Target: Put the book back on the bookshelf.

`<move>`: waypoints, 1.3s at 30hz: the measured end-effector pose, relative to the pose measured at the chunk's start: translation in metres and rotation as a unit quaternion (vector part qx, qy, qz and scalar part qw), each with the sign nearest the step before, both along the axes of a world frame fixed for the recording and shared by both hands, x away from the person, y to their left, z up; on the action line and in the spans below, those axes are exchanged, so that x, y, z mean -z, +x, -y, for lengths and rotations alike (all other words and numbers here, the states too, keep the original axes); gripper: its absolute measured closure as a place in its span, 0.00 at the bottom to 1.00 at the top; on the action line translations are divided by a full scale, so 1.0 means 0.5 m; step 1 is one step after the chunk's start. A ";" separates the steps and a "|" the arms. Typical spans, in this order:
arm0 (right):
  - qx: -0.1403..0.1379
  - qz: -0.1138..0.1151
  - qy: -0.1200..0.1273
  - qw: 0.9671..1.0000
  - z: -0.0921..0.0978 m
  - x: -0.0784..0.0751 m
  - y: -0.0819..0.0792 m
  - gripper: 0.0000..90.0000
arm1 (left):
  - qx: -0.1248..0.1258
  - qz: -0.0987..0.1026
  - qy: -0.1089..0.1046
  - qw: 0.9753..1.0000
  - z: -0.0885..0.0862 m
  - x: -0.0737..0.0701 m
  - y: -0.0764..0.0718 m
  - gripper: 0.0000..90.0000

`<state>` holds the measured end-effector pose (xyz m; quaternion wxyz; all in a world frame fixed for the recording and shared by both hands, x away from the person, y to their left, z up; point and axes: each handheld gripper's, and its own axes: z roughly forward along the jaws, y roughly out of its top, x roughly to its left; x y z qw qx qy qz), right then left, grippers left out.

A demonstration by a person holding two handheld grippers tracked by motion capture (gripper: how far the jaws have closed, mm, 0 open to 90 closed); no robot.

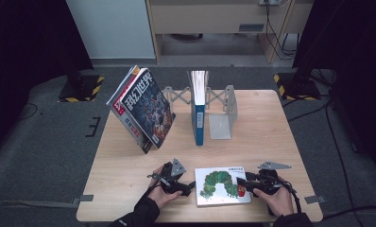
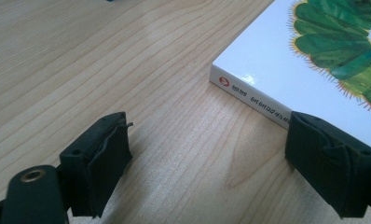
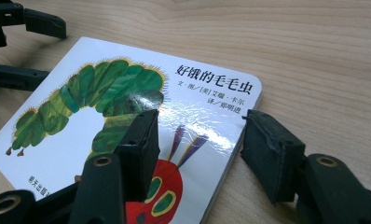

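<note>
A wooden table (image 1: 129, 156) is seen from above, with a person's forearms entering from the near edge. At far left a magazine (image 1: 146, 109) leans tilted against a metal rack (image 1: 221, 101) at the back, and a blue book (image 1: 199, 113) stands upright in the rack near the middle.

At the near edge, the left gripper (image 1: 183, 185) lies low on the table just beside the left edge of a white caterpillar book (image 1: 221, 186), which lies flat, cover up. In the left gripper view its jaws stand wide apart and hold nothing; one jaw sits at the book's spine, the other on bare wood.

The right gripper (image 1: 243, 183) is at the book's right edge. In the right gripper view its jaws are open, one over the cover and one off the edge, straddling the corner but not yet clamped.

The step in hand looks like taking hold of the book from both sides. The next move likely calls for closing the right jaws on the edge, then lifting it toward the rack.
</note>
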<state>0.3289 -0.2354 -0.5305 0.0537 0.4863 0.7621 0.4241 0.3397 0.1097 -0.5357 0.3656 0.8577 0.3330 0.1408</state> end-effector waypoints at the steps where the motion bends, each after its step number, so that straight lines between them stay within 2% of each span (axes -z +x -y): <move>1: 0.000 0.000 0.001 1.000 -0.001 0.001 0.001 0.50 | 0.000 0.000 0.000 1.000 0.001 0.000 0.001 0.14; 4: 0.000 0.001 0.000 1.000 0.001 0.001 0.004 0.50 | -0.002 0.000 0.001 1.000 0.003 0.000 0.004 0.13; 13: 0.016 -0.002 0.019 1.000 0.010 -0.001 0.015 0.48 | -0.006 -0.001 0.001 1.000 0.012 0.000 0.012 0.13; 16: 0.023 0.007 0.034 0.999 0.013 -0.009 0.014 0.49 | -0.007 -0.001 0.001 1.000 0.012 0.000 0.013 0.13; 20: 0.032 0.030 0.065 0.997 0.017 -0.021 0.014 0.49 | -0.013 -0.004 0.003 1.000 0.012 0.001 0.014 0.09; 22: 0.033 0.038 0.070 0.996 0.017 -0.023 0.014 0.49 | -0.015 -0.005 0.005 1.000 0.012 0.001 0.015 0.07; 23: 0.034 0.049 0.080 0.995 0.017 -0.029 0.013 0.49 | -0.021 -0.007 0.007 1.000 0.013 0.002 0.016 0.05; 27: 0.038 0.062 0.093 0.993 0.015 -0.035 0.012 0.49 | -0.026 -0.009 0.010 1.000 0.013 0.002 0.017 0.02; 31: 0.040 0.063 0.098 0.992 0.013 -0.038 0.011 0.49 | -0.027 -0.009 0.010 1.000 0.013 0.002 0.017 0.02; 33: 0.040 0.071 0.098 0.992 0.013 -0.039 0.011 0.49 | -0.027 -0.009 0.010 1.000 0.013 0.002 0.017 0.02; 39: 0.047 0.076 0.120 0.989 0.012 -0.045 0.005 0.49 | -0.029 -0.009 0.010 0.999 0.013 0.002 0.016 0.02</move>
